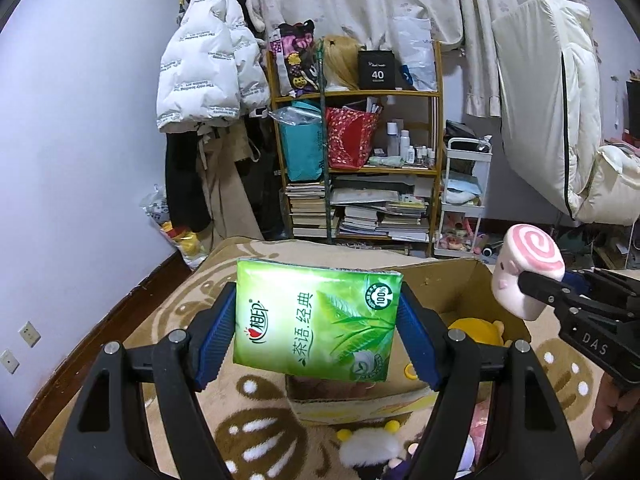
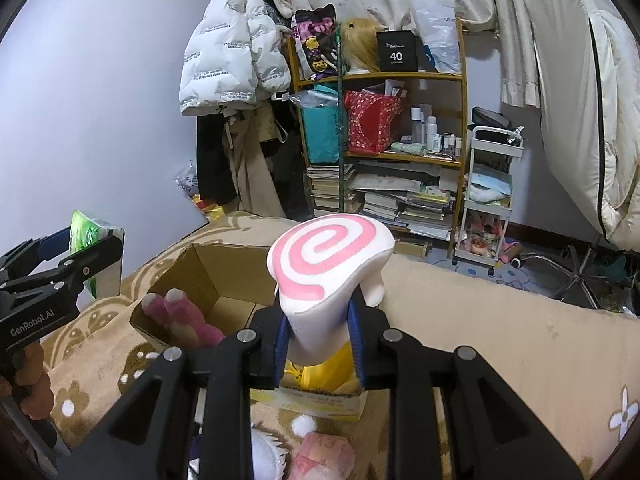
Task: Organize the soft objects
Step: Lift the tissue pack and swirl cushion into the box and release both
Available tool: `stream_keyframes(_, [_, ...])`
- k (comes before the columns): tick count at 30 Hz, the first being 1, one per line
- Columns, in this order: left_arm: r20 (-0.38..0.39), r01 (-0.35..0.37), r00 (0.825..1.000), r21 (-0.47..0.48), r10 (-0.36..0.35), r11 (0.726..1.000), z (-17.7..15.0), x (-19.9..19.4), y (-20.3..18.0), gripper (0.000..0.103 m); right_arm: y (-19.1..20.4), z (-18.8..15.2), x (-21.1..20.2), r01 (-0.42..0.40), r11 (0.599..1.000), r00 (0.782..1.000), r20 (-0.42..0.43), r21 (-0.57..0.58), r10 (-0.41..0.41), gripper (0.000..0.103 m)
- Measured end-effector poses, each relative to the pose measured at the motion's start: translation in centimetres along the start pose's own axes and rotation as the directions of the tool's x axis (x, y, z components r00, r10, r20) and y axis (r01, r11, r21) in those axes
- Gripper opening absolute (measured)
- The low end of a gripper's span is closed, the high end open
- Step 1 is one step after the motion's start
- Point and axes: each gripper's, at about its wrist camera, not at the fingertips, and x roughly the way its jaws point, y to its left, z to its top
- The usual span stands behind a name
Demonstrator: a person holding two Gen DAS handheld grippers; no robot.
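My left tongs [image 1: 318, 328] grip a green tissue pack [image 1: 316, 322] by its two short sides, the blue pads pressed flat against it, and it hangs in the air above the near edge of the open cardboard box [image 1: 476, 280]. My right tongs [image 2: 320, 332] are clamped narrow on the white stem of a pink-swirl marshmallow plush [image 2: 326, 264], whose spiral face tilts up toward the camera, over the same box [image 2: 208, 268]. The box sits on a beige patterned blanket [image 2: 480, 312]. Inside it I can see a yellow plush [image 1: 478, 330] from the left view and a pink plush [image 2: 188, 320] leaning in the corner from the right. More soft toys lie on the blanket just in front of the box.
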Motion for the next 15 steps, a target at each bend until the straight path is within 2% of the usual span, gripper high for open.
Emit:
stream_keyframes(4, [0.010, 0.016, 1.000, 0.021, -0.017, 1.000, -0.2, 0.3, -0.2, 0.075, 0.2, 0.1, 0.7, -0.011, 1.000, 1.000, 0.004, -0.014, 0.011, 0.028])
stream_keyframes(8, [0.014, 0.037, 0.999, 0.003, -0.037, 0.999, 0.0, 0.5, -0.2, 0.075, 0.4, -0.1, 1.3, -0.025, 0.999, 1.000, -0.017, -0.023, 0.024, 0.029])
stream_keyframes(15, [0.027, 0.069, 0.997, -0.007, -0.069, 0.998, -0.2, 0.7, -0.5, 0.075, 0.0, 0.0, 1.3, -0.043, 0.999, 0.999, -0.026, 0.014, 0.043, 0.031])
